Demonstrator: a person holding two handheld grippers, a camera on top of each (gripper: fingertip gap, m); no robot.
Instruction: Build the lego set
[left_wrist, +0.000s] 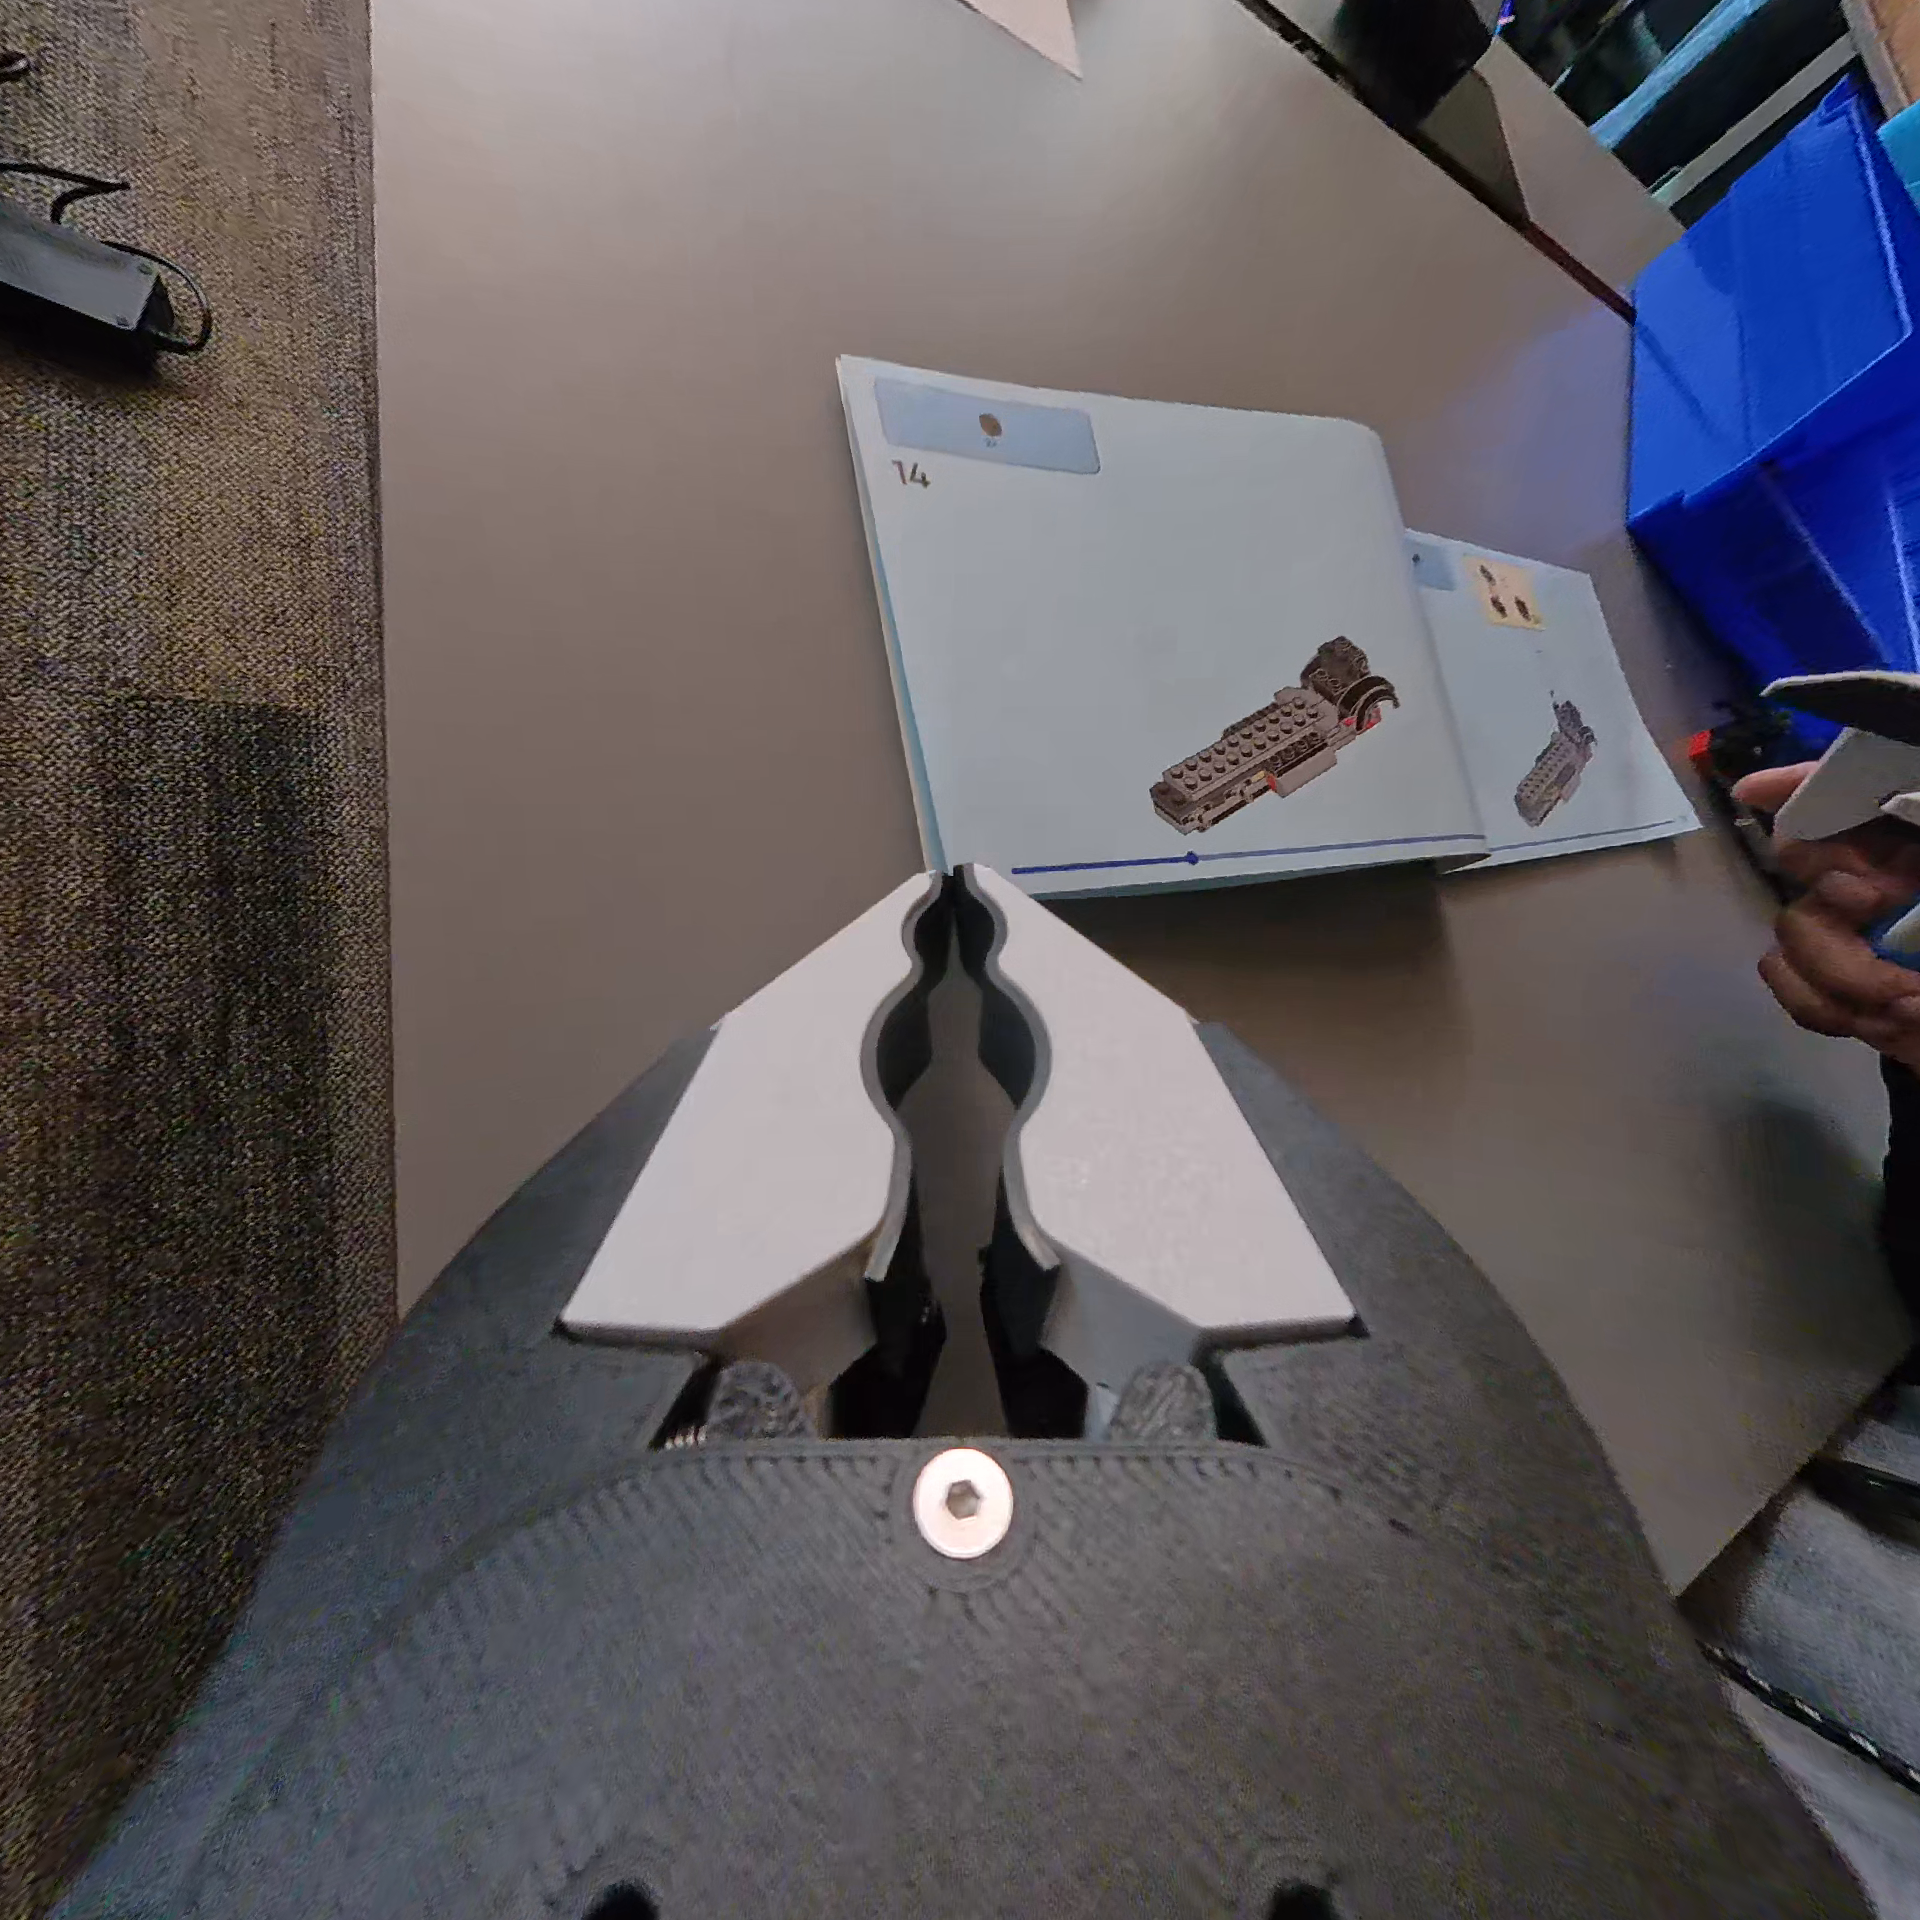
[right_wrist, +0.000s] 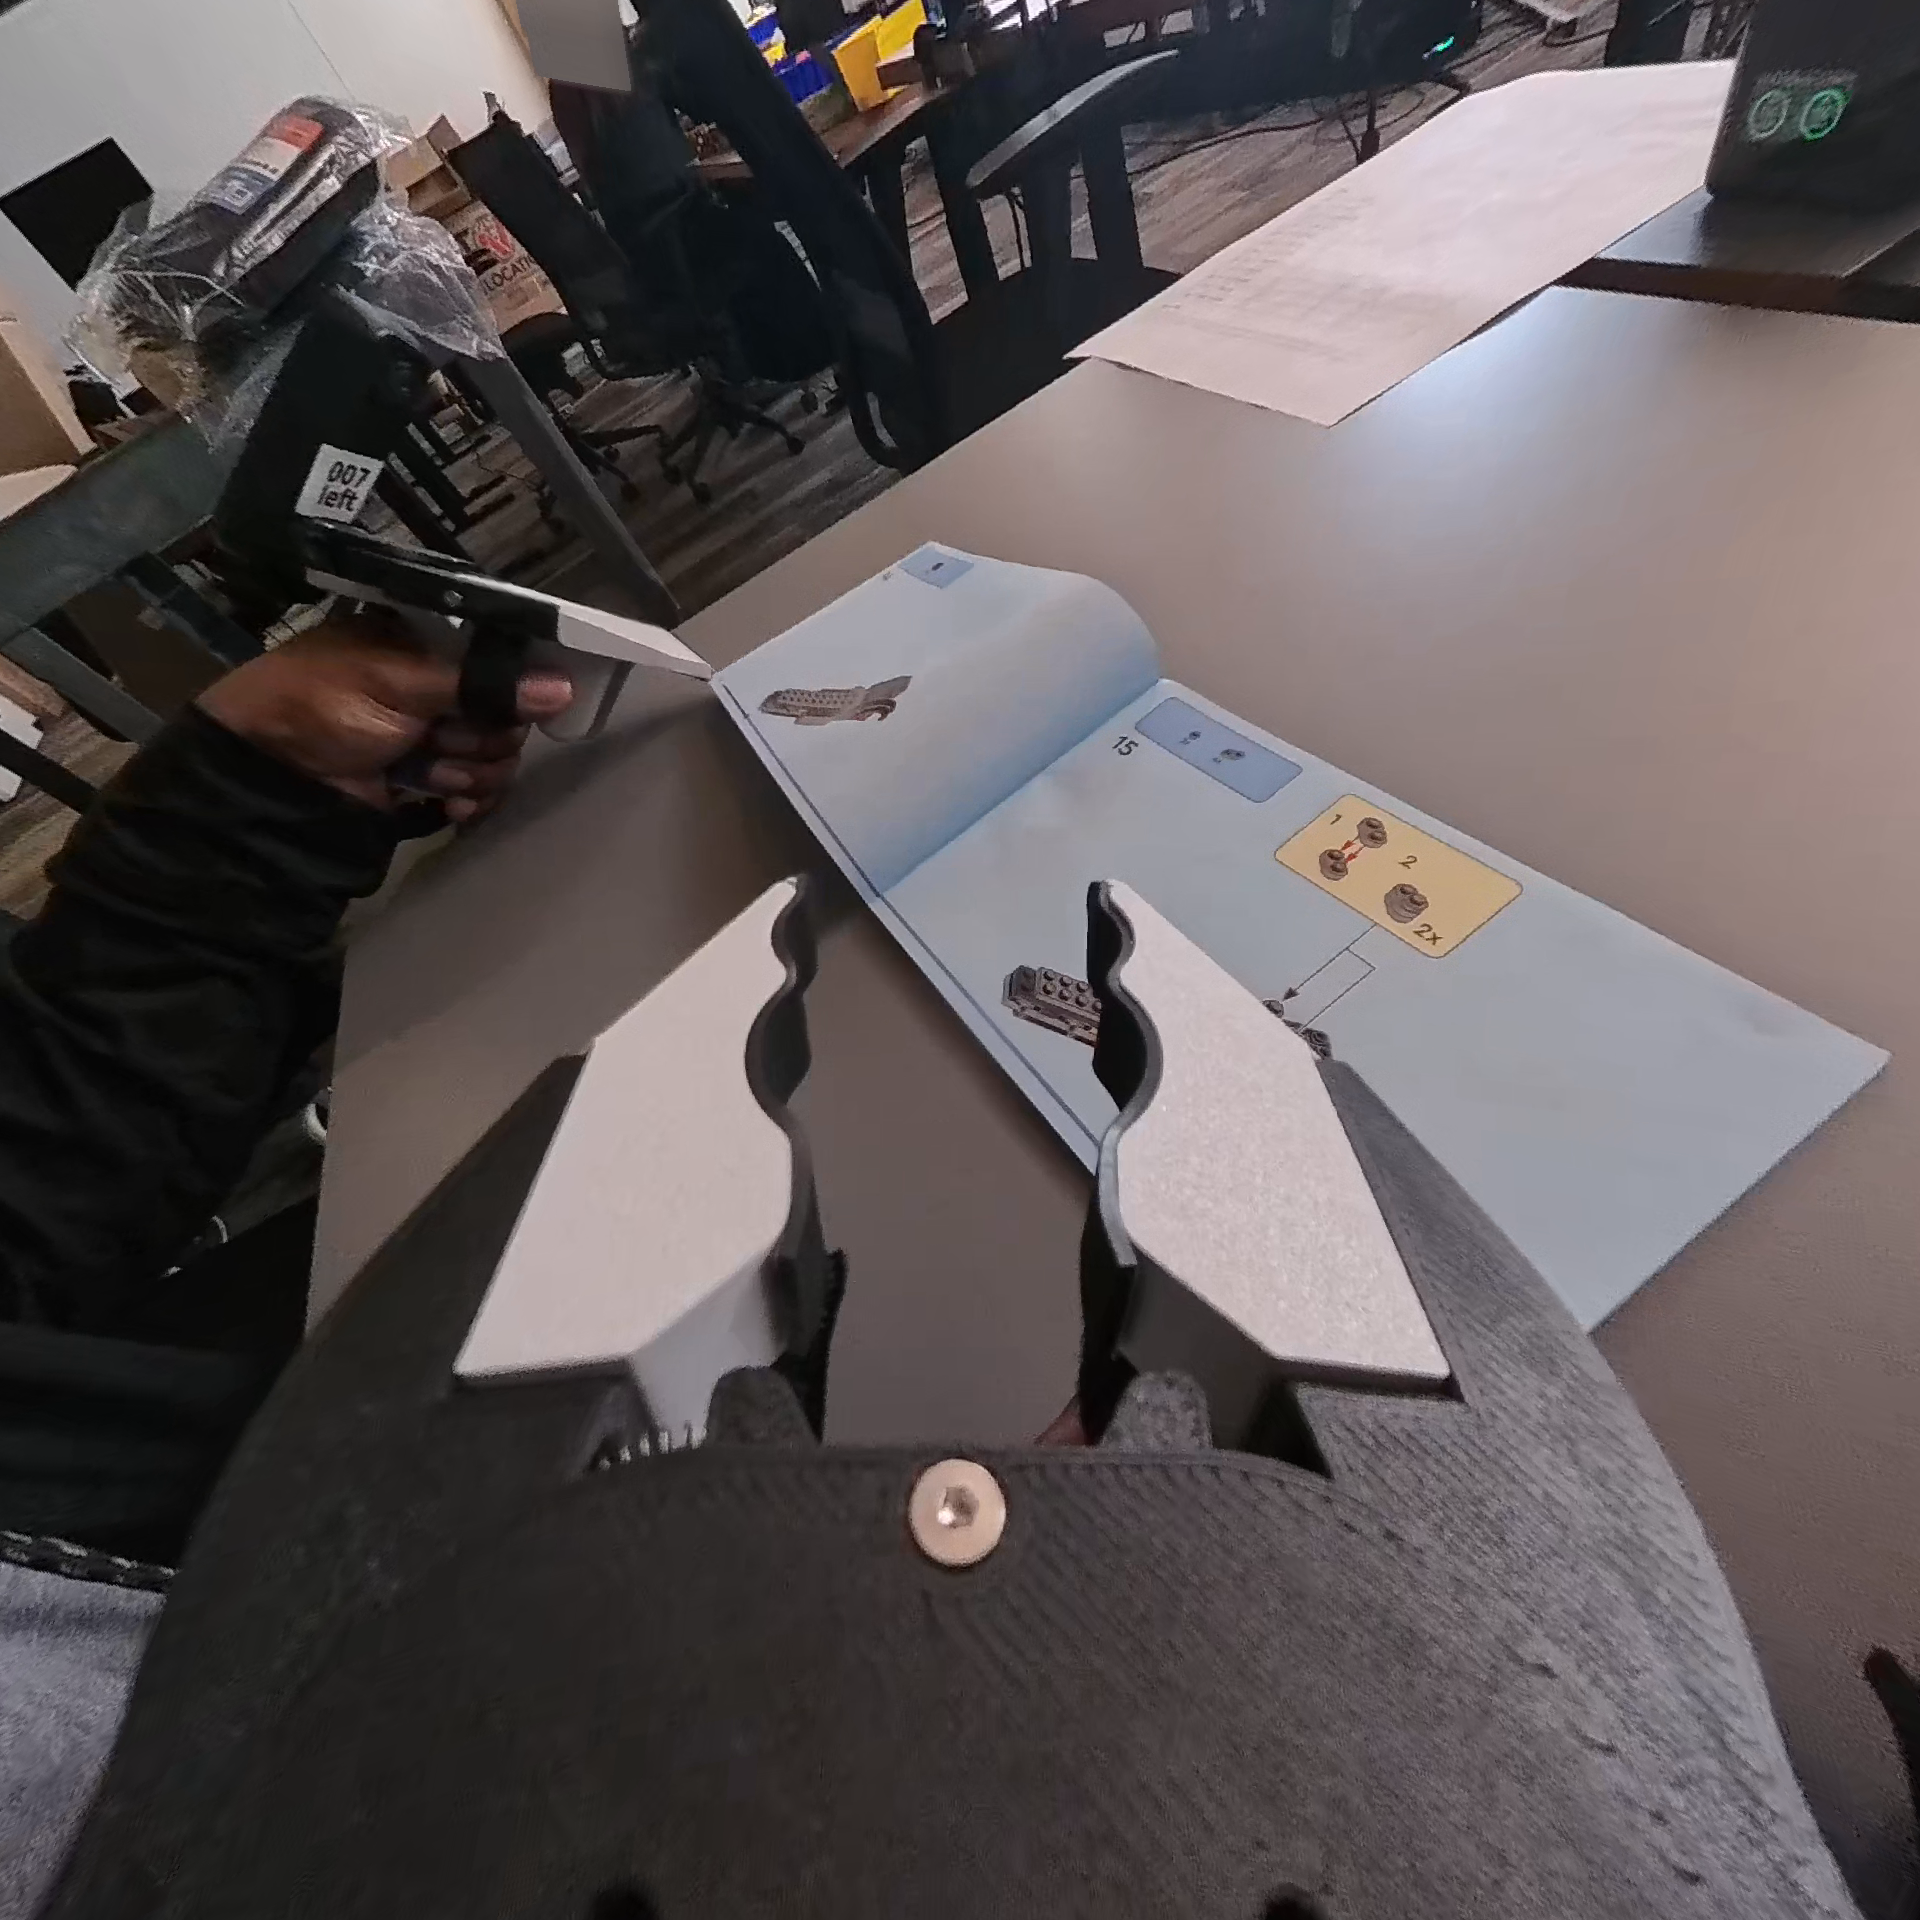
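Pale-blue instruction booklet (right_wrist: 1403, 1101) lies open mid-bench, thin, limp paper best pinched at a corner; left tool (left_wrist: 954, 883) closed, empty, at its near corner, right tool (right_wrist: 945, 904) wide open, empty; dark bricks (left_wrist: 1730, 740), possibly, toward the right edge.

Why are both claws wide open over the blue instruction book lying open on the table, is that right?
Not quite. Only the right claw is wide open, over the book's near edge. The left claw is shut, its tips pressed together at the corner of the instruction book; the left wrist view shows this. The book does lie open on the table.
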